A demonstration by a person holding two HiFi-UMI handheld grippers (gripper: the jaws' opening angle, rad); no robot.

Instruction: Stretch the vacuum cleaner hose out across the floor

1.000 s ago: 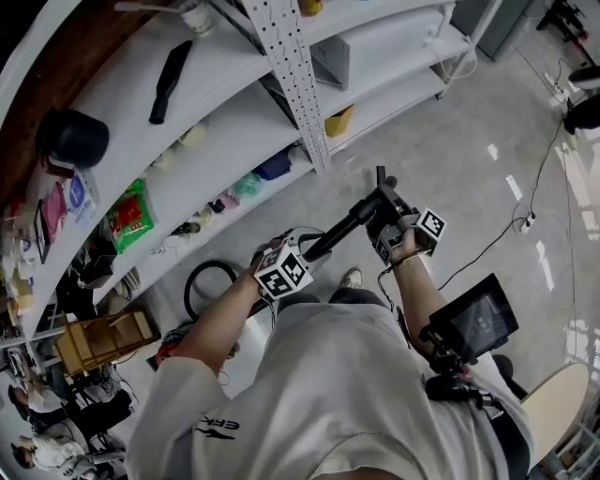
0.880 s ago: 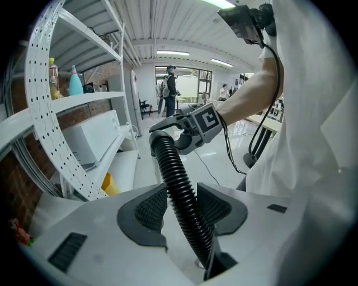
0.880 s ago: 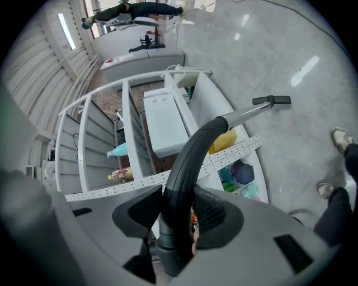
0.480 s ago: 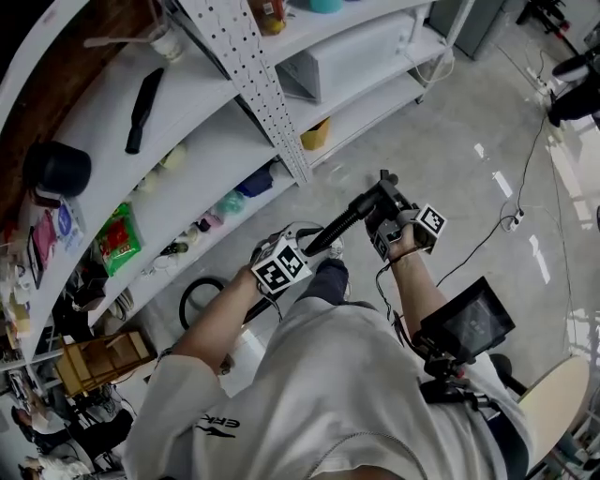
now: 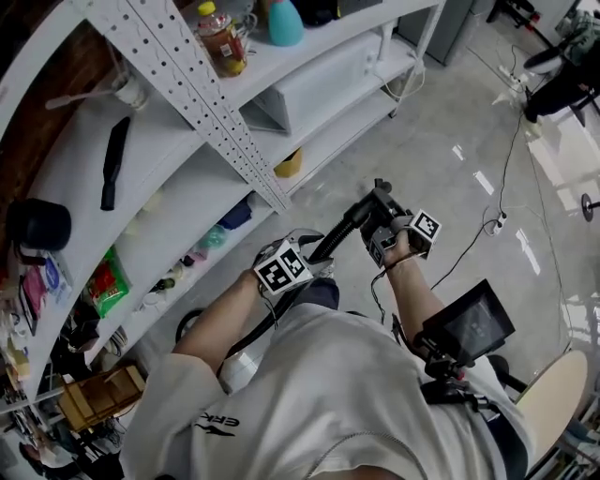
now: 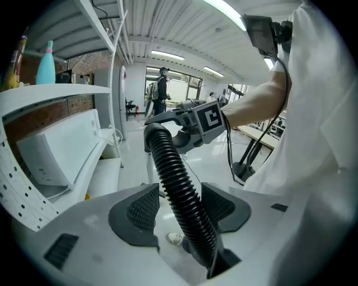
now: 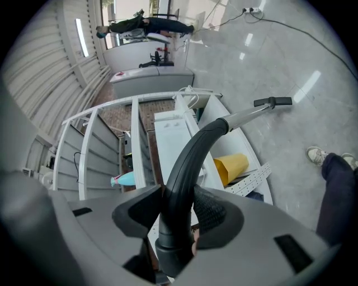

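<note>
The person's pale shirt (image 5: pixel 337 394) filled the near part of the head view, and a small dark screen (image 5: pixel 469 323) hung at their right side. Both arms reached forward.

The left claw (image 6: pixel 182 195) had just been opening. Its two dark pads stood apart and did not squeeze. The black ribbed hose (image 6: pixel 173 179) ran up between them. There was a clear gap on the left side, and the hose lay close by the right pad.

The hose went on through the air to the right claw (image 7: pixel 179 209). That claw was closed tight on the hard bent pipe (image 7: pixel 190 156) at the end of the hose, with both pads pressing on it. Past the claw the pipe curved up and turned into a shiny straight tube (image 7: pixel 246 114) with a small black end piece (image 7: pixel 273 101).

So the hose was held up in front of the person, from one claw to the other, above the grey floor (image 5: pixel 450 159) and right beside the white shelves (image 5: pixel 187 178). A white shoe (image 7: pixel 316 155) and a dark trouser leg (image 7: pixel 338 190) were on the floor below.

On the shelves there was a yellow thing (image 7: pixel 232 166) low down and a long black tool (image 5: pixel 112 161) higher up. A blue-green bottle (image 5: pixel 285 23) and a jar with a yellow lid (image 5: pixel 223 39) were on top. Farther out, a thin black cable (image 5: pixel 506 169) trailed over the shiny floor.
</note>
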